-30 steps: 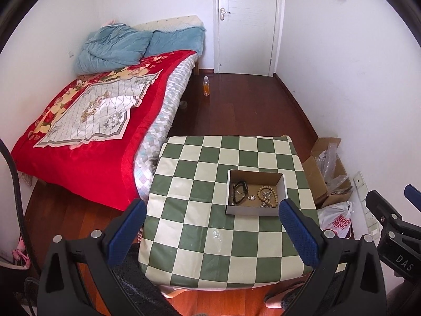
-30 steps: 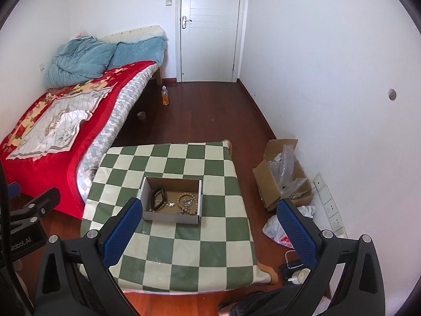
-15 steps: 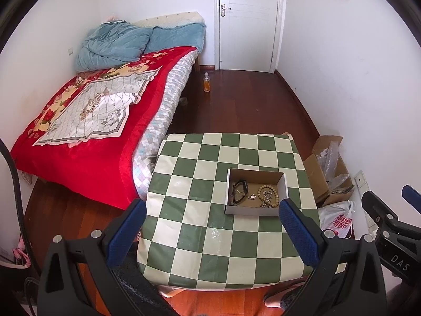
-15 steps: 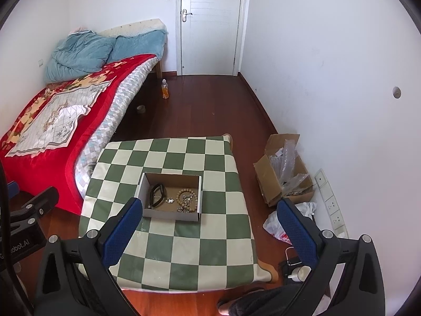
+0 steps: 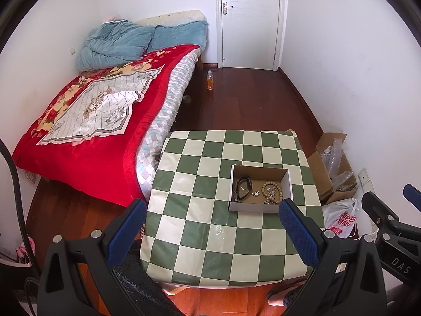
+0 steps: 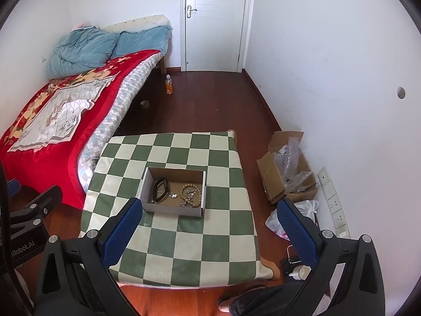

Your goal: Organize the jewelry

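A shallow cardboard box (image 5: pixel 260 206) sits on the green-and-cream checkered table (image 5: pixel 210 226), right of centre. Inside lie a black band (image 5: pixel 243 185), a wooden bead bracelet (image 5: pixel 272 191) and small silvery pieces (image 5: pixel 255 193) between them. The left gripper (image 5: pixel 211 230) and right gripper (image 6: pixel 210 227) hover above the table's near side, jaws wide, holding nothing.

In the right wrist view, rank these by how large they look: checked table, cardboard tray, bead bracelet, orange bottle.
1. Checked table
2. Cardboard tray
3. Bead bracelet and orange bottle look alike; the bottle stands farther away, so no ranking.
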A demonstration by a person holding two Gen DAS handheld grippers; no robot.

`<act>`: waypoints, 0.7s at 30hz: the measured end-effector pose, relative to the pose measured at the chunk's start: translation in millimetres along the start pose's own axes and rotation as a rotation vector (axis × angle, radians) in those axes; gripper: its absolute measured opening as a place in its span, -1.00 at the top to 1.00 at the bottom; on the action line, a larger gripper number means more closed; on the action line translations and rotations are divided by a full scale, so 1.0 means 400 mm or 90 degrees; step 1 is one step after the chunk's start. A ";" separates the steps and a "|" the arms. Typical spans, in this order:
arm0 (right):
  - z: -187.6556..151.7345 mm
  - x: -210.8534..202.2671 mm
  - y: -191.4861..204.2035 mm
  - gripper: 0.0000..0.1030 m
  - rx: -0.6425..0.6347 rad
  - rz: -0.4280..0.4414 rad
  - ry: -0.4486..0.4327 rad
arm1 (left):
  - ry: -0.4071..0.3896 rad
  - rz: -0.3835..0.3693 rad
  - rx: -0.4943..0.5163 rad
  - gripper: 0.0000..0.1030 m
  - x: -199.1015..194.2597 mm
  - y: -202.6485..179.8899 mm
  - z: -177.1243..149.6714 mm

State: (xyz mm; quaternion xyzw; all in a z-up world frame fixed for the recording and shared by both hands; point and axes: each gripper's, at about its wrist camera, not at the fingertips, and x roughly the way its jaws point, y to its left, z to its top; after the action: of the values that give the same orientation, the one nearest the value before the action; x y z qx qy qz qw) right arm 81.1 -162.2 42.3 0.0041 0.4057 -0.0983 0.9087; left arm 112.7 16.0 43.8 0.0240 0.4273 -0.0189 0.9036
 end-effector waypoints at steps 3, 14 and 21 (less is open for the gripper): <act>0.003 0.000 -0.001 -1.00 0.001 0.002 0.003 | 0.001 0.002 0.003 -0.99 0.001 -0.002 -0.003; 0.009 -0.005 -0.010 -1.00 0.006 0.003 -0.004 | 0.000 0.000 0.003 -0.99 0.000 -0.004 -0.007; 0.009 -0.008 -0.010 -1.00 0.008 0.002 -0.006 | -0.002 -0.001 0.007 -0.99 -0.003 -0.008 -0.005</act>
State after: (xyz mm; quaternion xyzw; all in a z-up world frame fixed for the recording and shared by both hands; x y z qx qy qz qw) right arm 80.9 -165.9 47.3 0.0102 0.4008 -0.0992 0.9107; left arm 109.9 13.1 43.4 0.0283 0.4261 -0.0220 0.9040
